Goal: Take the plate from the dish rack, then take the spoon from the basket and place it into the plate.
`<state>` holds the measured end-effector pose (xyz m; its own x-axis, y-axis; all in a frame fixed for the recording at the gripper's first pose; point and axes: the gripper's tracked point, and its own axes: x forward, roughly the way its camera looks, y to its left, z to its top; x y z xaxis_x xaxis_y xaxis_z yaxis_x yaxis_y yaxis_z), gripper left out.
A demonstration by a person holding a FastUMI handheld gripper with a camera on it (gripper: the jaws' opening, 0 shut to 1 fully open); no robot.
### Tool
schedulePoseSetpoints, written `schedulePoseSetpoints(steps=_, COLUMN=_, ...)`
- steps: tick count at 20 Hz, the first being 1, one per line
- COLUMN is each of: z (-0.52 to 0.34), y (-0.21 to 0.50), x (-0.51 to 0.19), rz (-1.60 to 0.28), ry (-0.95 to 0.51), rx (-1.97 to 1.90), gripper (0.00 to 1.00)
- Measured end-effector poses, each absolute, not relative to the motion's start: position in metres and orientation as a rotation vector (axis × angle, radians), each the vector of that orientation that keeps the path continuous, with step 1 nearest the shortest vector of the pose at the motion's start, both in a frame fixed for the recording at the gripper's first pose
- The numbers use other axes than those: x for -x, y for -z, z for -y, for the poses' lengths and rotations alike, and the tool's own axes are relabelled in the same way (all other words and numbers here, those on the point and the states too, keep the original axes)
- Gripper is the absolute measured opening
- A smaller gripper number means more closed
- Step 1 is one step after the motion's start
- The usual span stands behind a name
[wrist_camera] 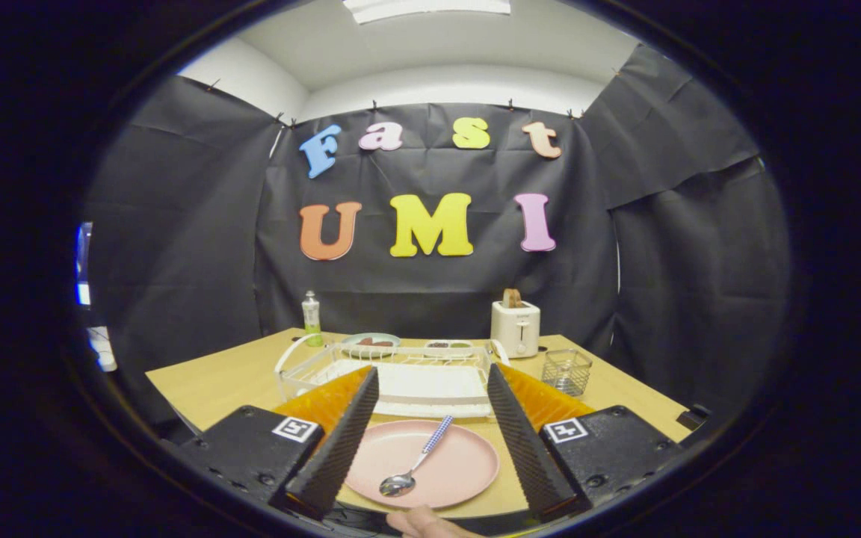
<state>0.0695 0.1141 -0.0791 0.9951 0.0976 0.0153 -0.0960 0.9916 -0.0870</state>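
A pink plate (445, 467) lies flat on the wooden table (229, 381), between my two fingers and just ahead of them. In it rests a metal spoon (415, 467) with a blue-and-white checked handle, its bowl pointing toward me. My gripper (430, 388) is open, held above the near end of the table, with nothing between its black ribbed fingers (344, 441). Beyond the plate stands the white wire dish rack (393, 373), with no dishes in it. A small wire basket (566, 370) sits to the right of the rack.
A white toaster (515, 327) with a slice in it stands at the back right. A green-and-white bottle (312, 317) is at the back left. Two small dishes (371, 342) lie behind the rack. Part of a hand (427, 523) shows at the table's near edge.
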Motion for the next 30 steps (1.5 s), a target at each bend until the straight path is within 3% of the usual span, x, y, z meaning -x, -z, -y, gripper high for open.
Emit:
schedulePoseSetpoints(steps=1, z=-0.109, y=0.072, x=-0.064, rz=0.024, ry=-0.089, rx=0.081, gripper=0.97)
schedulePoseSetpoints(steps=3, z=-0.098, y=0.058, x=-0.054, rz=0.038, ry=-0.077, rx=0.066, gripper=1.0)
schedulePoseSetpoints(steps=17, z=-0.031, y=-0.013, x=0.01, rz=0.103, ry=-0.001, rx=0.034, gripper=1.0)
schedulePoseSetpoints(steps=30, z=-0.025, y=-0.006, x=0.016, rz=0.085, ry=-0.008, rx=0.037, gripper=1.0)
